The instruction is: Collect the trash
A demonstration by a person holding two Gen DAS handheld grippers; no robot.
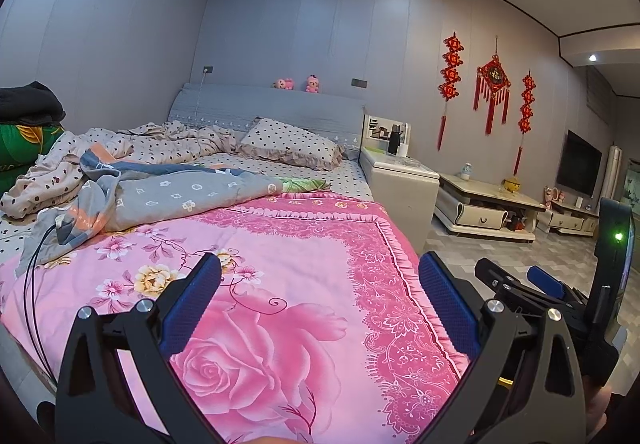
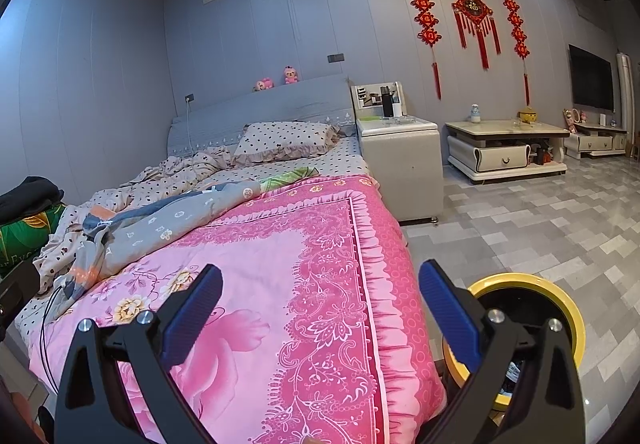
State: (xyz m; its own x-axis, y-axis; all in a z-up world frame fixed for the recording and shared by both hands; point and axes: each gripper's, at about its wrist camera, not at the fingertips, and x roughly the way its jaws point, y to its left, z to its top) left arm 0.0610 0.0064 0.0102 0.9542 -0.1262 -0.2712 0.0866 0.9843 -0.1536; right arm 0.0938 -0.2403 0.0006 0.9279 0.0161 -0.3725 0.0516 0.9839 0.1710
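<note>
Left claw (image 1: 320, 298) spread wide, nothing between its blue pads; it hangs over the pink rose quilt (image 1: 280, 268) at the near end of the bed. Right claw (image 2: 320, 298) likewise spread and empty, over the quilt's right edge. Yellow-rimmed bin (image 2: 532, 308) on the floor, near right, just beside the bed's corner and partly behind the right claw. No trash can be made out. Farther: grey blanket (image 1: 168, 195), dotted pillow (image 1: 288, 143), white nightstand (image 2: 400, 159), far right a low tabletop (image 2: 508, 129).

black gripper frames, blue ribbed fingers (image 1: 200, 300), silver screws
</note>
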